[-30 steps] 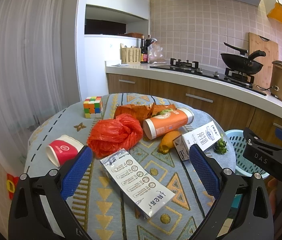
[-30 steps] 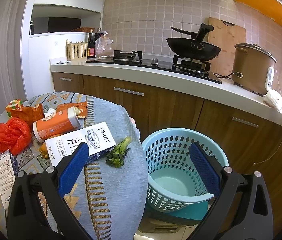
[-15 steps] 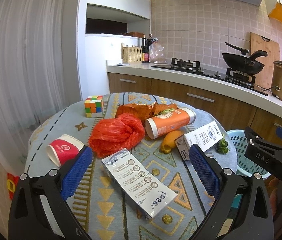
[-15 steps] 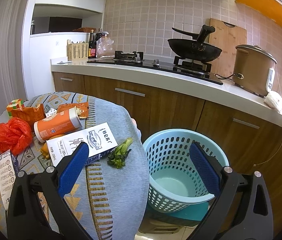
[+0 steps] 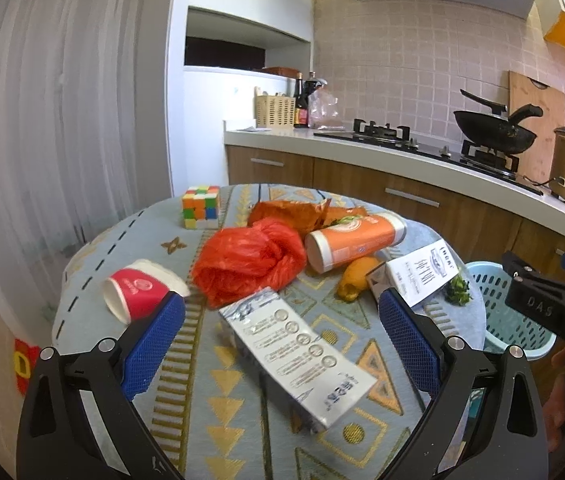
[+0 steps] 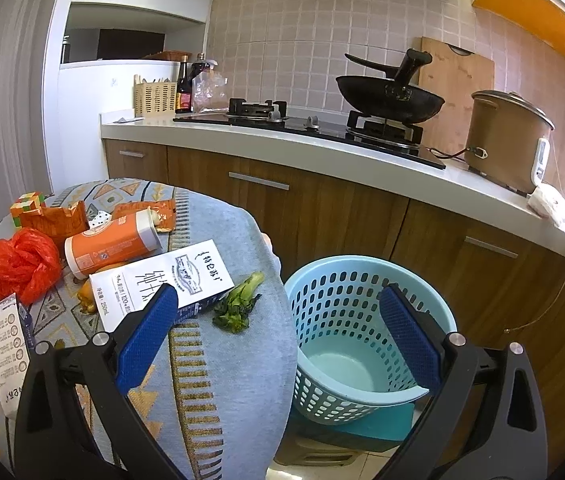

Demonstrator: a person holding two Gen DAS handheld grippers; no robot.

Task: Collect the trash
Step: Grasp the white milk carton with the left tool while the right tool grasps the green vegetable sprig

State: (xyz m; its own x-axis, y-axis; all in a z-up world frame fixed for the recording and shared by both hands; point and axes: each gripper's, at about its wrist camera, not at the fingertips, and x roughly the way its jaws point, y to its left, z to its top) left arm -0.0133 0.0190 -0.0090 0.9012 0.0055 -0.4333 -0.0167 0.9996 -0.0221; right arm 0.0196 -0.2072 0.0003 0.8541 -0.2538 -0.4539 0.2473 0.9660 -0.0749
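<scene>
Both tools (image 5: 280,344) (image 6: 278,334) spread apart, empty; white carton (image 6: 162,284) marked "250mL"; "DAS" on clamp (image 5: 538,310)

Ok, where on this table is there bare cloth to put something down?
Bare cloth lies along the table's near edge, between the greens and the right claw. Another free patch sits between the puzzle cube and the red paper cup. The middle is crowded: red bag, orange tube, wrappers and two cartons lie touching.

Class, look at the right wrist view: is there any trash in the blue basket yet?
No. The basket shows only its bare blue floor, while the trash lies on the table.
</scene>
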